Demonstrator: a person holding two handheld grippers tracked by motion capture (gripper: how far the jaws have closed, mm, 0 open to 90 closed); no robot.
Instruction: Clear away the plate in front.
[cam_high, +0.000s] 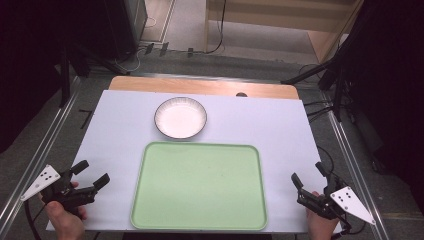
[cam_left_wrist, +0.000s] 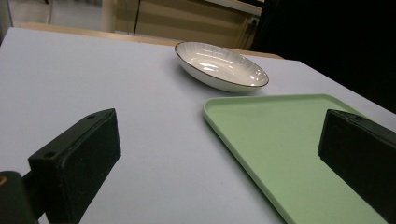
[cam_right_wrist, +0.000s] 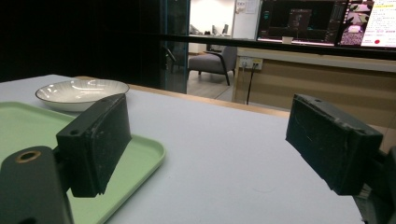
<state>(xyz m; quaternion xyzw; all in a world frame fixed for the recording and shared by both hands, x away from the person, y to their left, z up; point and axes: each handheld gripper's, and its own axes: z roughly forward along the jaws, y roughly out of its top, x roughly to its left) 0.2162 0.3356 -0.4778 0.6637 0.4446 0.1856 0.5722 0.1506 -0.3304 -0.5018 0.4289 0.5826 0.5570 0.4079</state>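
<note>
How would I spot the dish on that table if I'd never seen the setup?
Start at the big pale green tray lying near the person's edge of the white table. Look just beyond its far edge, slightly left of centre: the bowl sits there. It is round, shallow, white with a thin dark rim and fluted sides, and empty.

Your high view looks forward and down on the whole table (cam_high: 120, 125) from above your side. Your left gripper view sits low over the table's left part, facing forward and right across the tray (cam_left_wrist: 280, 140) toward the bowl (cam_left_wrist: 222, 65). Your right gripper view sits low at the right, facing forward and left. All three views share the tray and bowl.
</note>
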